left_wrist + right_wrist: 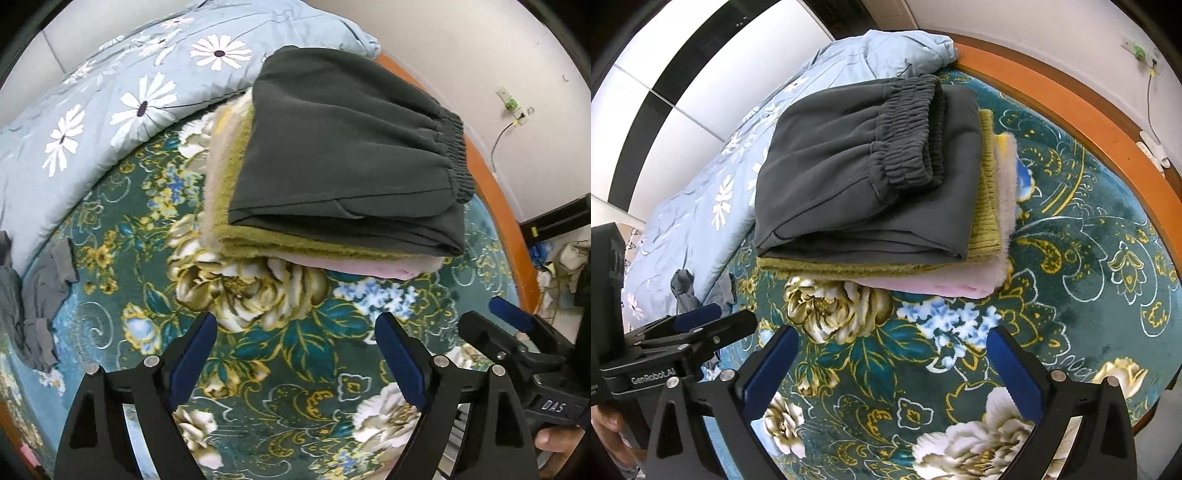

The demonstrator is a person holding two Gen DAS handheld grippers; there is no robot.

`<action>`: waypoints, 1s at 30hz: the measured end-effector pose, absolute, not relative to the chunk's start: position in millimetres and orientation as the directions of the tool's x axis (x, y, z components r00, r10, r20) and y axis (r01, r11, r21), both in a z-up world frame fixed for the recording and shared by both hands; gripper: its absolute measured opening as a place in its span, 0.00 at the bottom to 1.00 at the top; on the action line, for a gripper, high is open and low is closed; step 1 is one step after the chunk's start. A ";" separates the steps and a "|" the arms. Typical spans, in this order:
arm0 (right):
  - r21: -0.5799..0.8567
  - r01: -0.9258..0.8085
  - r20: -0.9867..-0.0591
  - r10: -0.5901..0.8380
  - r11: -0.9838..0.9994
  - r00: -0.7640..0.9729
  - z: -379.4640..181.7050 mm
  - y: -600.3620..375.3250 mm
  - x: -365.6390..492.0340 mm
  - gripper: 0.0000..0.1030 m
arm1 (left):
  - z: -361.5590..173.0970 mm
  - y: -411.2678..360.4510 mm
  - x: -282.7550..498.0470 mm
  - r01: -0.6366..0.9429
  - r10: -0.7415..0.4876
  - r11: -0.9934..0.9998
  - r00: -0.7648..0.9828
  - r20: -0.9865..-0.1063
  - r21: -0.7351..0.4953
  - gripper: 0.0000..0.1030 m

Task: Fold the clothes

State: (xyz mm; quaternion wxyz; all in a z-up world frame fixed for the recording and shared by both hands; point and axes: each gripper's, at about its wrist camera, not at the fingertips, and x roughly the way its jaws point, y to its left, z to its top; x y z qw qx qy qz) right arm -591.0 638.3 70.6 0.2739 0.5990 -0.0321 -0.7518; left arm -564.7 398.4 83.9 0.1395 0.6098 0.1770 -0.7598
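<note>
Folded dark grey trousers with an elastic waistband lie on top of a pile, over an olive green knit and a pink fleece. The pile rests on a teal floral blanket. My left gripper hovers open over the blanket just in front of the pile, nothing between its blue pads. My right gripper is open too, a little short of the pile's near edge, and shows at the right in the left wrist view. The left gripper shows at the left in the right wrist view.
A light blue daisy-print quilt lies bunched behind and left of the pile. Loose grey clothing sits at the left. The orange wooden bed frame curves along the right, with a white wall and socket beyond.
</note>
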 end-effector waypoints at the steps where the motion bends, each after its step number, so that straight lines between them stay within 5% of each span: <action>1: 0.374 0.374 -0.884 -0.448 -0.849 -0.134 70.7 637.9 -590.9 1.00 | 83.9 398.2 -564.7 0.426 -0.003 -0.900 -0.215 -0.977 -0.091 0.85; 30: 0.330 0.408 -0.906 -0.408 -0.851 -0.118 57.4 610.3 -607.1 1.00 | 65.4 381.6 -568.3 0.423 -0.054 -0.905 -0.242 -0.969 -0.055 0.85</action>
